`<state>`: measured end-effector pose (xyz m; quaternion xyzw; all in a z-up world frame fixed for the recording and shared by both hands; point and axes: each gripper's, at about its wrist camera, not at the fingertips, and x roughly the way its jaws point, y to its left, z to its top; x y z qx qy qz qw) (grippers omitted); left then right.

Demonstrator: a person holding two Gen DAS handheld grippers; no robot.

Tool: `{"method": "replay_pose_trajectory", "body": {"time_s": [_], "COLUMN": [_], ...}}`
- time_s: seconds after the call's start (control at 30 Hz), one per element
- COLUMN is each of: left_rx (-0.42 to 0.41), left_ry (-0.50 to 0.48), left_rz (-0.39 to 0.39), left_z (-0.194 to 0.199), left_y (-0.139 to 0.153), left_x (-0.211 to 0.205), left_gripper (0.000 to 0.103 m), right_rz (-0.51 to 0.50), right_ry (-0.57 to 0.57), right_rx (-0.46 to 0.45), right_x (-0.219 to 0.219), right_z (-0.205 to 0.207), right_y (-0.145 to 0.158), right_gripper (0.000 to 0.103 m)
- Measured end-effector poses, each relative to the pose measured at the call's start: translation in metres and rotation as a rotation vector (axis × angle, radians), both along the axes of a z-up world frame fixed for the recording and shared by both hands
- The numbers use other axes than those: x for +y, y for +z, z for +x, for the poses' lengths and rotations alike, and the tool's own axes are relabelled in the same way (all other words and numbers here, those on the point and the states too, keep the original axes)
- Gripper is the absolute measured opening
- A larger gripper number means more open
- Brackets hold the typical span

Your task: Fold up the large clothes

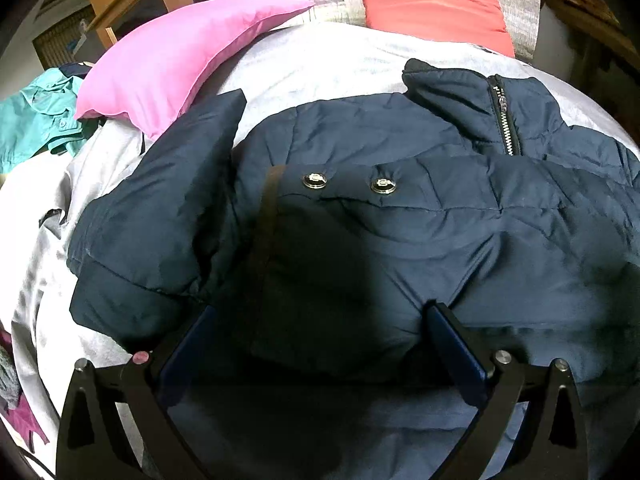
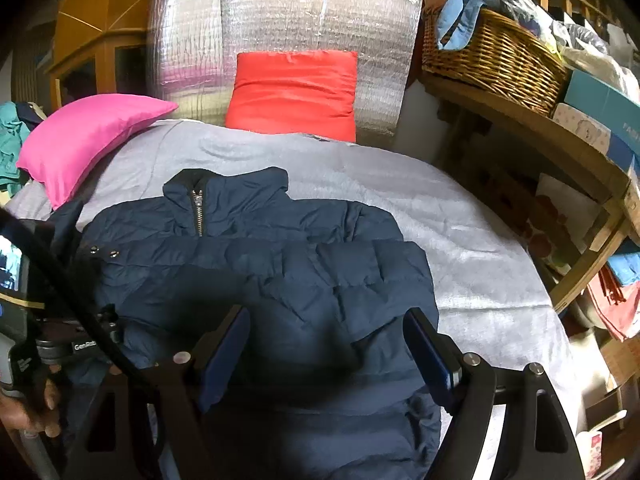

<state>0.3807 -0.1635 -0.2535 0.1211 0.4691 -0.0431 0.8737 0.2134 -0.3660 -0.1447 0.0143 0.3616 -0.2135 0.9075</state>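
Now: navy jacket [image 2: 256,272] flat on bed [image 2: 460,248], zip up. Both tools, left tool [image 1: 320,332] & right tool [image 2: 326,336], open, over hem, holding nothing. Puffy, soft, slick; grab hem/sleeve edge.

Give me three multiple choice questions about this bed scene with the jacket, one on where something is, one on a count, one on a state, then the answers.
1. Where is the red pillow?
A. against the silver panel at the bed's head
B. on the jacket
C. in the basket

2. How many metal snaps show on the navy jacket in the left wrist view?
A. none
B. two
C. five

3. How is the right gripper?
A. shut on the collar
B. open over the jacket
C. shut on a pillow

Answers: A, it leans on the silver panel; B, two snaps sit side by side; B, its fingers stand apart, pinching nothing.
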Motion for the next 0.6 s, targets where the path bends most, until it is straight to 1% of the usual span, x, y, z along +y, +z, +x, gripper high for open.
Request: {"method": "replay_pose_trajectory", "body": {"time_s": [0.1, 0.2, 0.27, 0.3, 0.37, 0.4, 0.43, 0.47, 0.5, 0.53, 0.6], "left_rx": [-0.017, -0.061, -0.110, -0.137, -0.156, -0.157, -0.153, -0.141, -0.132, -0.118, -0.084], "left_ry": [-0.001, -0.011, 0.002, 0.024, 0.092, 0.125, 0.185, 0.251, 0.295, 0.364, 0.486], "left_rz": [-0.016, -0.056, -0.081, -0.106, -0.166, -0.192, -0.228, -0.255, -0.269, -0.285, -0.309], "left_z": [-0.003, -0.007, -0.009, -0.008, 0.001, 0.005, 0.012, 0.019, 0.024, 0.031, 0.041], "left_y": [0.008, 0.027, 0.043, 0.053, 0.064, 0.066, 0.067, 0.066, 0.063, 0.058, 0.047], "left_x": [0.002, 0.011, 0.024, 0.040, 0.073, 0.087, 0.112, 0.137, 0.153, 0.177, 0.219], "left_gripper": [0.103, 0.103, 0.103, 0.103, 0.103, 0.103, 0.103, 0.103, 0.103, 0.103, 0.103], "right_rz": [0.000, 0.013, 0.067, 0.108, 0.204, 0.253, 0.278, 0.300, 0.335, 0.361, 0.378], "right_ry": [0.001, 0.008, 0.018, 0.017, 0.019, 0.014, -0.002, -0.016, -0.027, -0.038, -0.034], "right_rx": [-0.002, 0.001, 0.009, 0.016, 0.022, 0.034, 0.067, 0.099, 0.113, 0.099, 0.086], "right_x": [0.001, 0.002, -0.003, -0.007, -0.018, -0.025, -0.030, -0.034, -0.040, -0.043, -0.044], "right_z": [0.002, 0.006, 0.012, 0.015, 0.023, 0.029, 0.035, 0.039, 0.042, 0.041, 0.039], "right_y": [0.000, -0.003, -0.010, -0.017, -0.031, -0.042, -0.053, -0.062, -0.071, -0.072, -0.066], "right_gripper": [0.082, 0.082, 0.082, 0.082, 0.082, 0.079, 0.070, 0.064, 0.063, 0.063, 0.063]}}
